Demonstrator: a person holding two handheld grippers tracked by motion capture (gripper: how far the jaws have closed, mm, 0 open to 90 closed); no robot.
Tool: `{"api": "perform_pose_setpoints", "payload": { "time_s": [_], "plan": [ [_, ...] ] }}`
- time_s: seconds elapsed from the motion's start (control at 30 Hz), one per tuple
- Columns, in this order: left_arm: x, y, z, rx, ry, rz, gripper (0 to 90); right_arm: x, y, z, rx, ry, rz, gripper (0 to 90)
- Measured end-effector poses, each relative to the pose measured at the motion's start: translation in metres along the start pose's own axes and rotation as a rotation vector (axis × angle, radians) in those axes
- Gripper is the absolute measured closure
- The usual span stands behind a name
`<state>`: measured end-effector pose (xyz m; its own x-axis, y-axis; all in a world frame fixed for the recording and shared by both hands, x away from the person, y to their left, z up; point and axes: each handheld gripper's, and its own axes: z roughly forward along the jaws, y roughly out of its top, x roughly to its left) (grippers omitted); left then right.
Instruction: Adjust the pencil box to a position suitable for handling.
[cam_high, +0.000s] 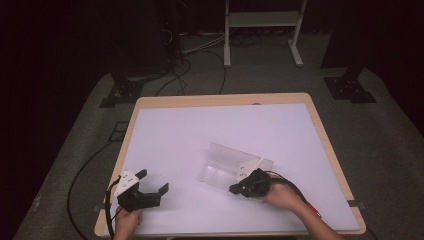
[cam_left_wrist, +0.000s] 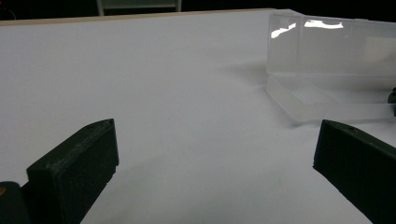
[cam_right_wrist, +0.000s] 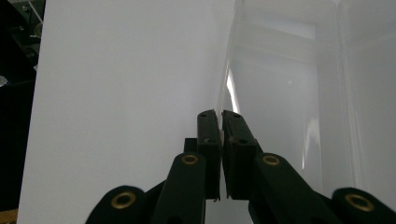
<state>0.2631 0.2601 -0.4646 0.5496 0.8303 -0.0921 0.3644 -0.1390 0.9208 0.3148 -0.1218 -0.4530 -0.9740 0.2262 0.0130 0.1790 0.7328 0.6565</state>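
A clear plastic box (cam_high: 225, 162) lies open on the white table top (cam_high: 200, 120), lid standing up at the far side. In the right gripper view the box's thin side wall (cam_right_wrist: 227, 70) runs edge-on straight into the seam between my jaws. My right gripper (cam_high: 233, 189) (cam_right_wrist: 220, 116) is shut on that wall at the tray's near corner. My left gripper (cam_high: 154, 180) (cam_left_wrist: 217, 154) rests near the table's front left, open wide with nothing between its jaws. It faces the box (cam_left_wrist: 327, 56), which lies well ahead of it.
A light wooden rim (cam_high: 327, 150) frames the white top. Cables (cam_high: 80, 175) trail over the grey floor at the left and behind the table. A white stand's legs (cam_high: 227, 45) rise beyond the far edge. A red-tipped cable (cam_high: 312, 206) lies by the right forearm.
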Motion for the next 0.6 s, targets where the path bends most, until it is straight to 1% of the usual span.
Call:
{"api": "perform_pose_setpoints", "payload": {
  "time_s": [0.17,0.23,0.27,0.33,0.37,0.4,0.6],
  "plan": [
    [0.0001,0.0000,0.0001,0.000,-0.001,-0.001,0.0,-0.0015,-0.0008,-0.0001,-0.006,0.010,0.021,85.7],
    [0.0000,0.0000,0.0002,0.000,0.000,-0.001,0.0,-0.0023,-0.0013,0.0007,-0.007,0.019,0.033,85.6],
    [-0.0002,0.0000,0.0002,0.000,-0.001,0.000,0.0,-0.0021,-0.0013,0.0006,-0.006,0.023,0.047,85.6],
    [-0.0002,0.0000,0.0001,0.000,-0.001,0.001,0.0,-0.0033,-0.0020,0.0004,-0.013,0.025,0.046,85.3],
    [-0.0002,0.0000,0.0002,0.001,-0.001,0.001,0.0,-0.0033,-0.0020,0.0001,-0.017,0.028,0.061,85.2],
    [-0.0002,0.0000,0.0002,0.001,-0.001,0.001,0.0,-0.0042,-0.0024,-0.0003,-0.019,0.030,0.055,85.0],
    [-0.0003,-0.0001,0.0002,0.000,-0.002,0.002,0.0,-0.0043,-0.0030,-0.0021,-0.021,0.039,0.070,79.3]
  ]
}}
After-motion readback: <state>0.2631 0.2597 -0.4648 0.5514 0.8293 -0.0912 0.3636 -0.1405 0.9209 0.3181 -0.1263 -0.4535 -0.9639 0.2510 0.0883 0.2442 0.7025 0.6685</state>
